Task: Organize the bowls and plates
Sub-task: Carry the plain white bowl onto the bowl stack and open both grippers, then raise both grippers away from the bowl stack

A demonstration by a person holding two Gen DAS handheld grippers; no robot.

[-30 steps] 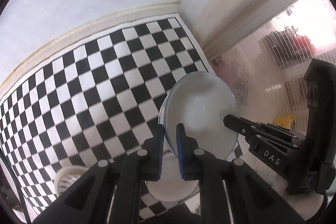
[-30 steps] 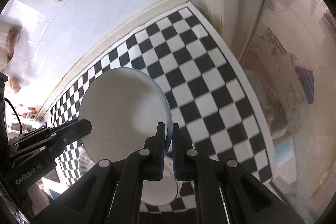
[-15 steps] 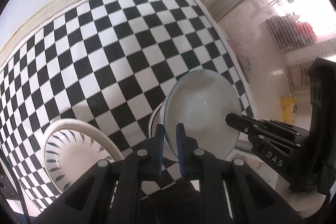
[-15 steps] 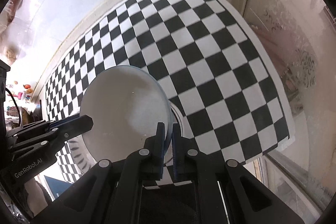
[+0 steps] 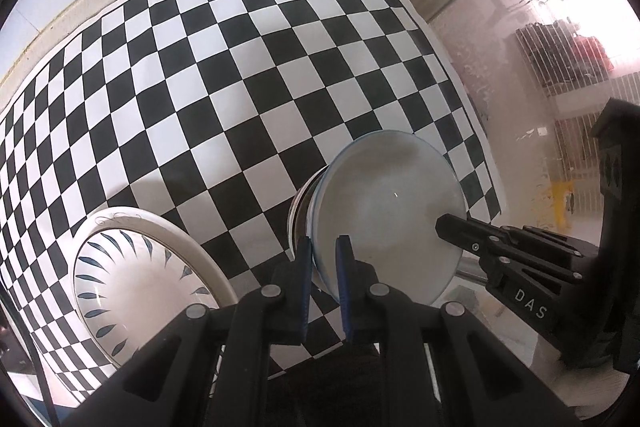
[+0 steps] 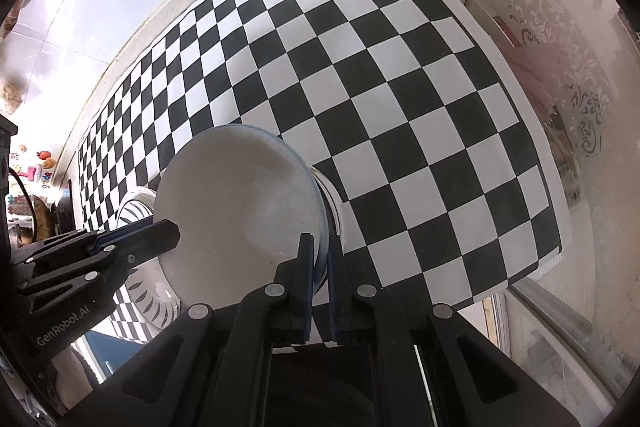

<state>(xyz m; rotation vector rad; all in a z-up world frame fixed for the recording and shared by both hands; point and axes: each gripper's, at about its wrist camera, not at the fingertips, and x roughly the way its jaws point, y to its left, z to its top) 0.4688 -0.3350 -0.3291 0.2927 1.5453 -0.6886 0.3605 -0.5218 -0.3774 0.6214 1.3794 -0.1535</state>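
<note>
Checkered mat covers the bench, running up to the wall strip at the back and a door frame on the right. We've come down since a second ago: mat fills more of both views now, wall mostly gone from the top. Patterned plate with blue leaf marks now shows in full at lower left of the left view; a second ago only a sliver showed.

Left tool is clenched on the near rim of the white plate; right tool is clenched on the opposite rim. We hold the white plate tilted, directly over a white bowl, whose rim peeks out behind it. Whether plate touches bowl, can't tell.

Bowl contents hidden by the plate. Patterned plate looks bare.

Open mat behind and left of the bowl. Mat edge sits near on the right, bare bench beyond it.
</note>
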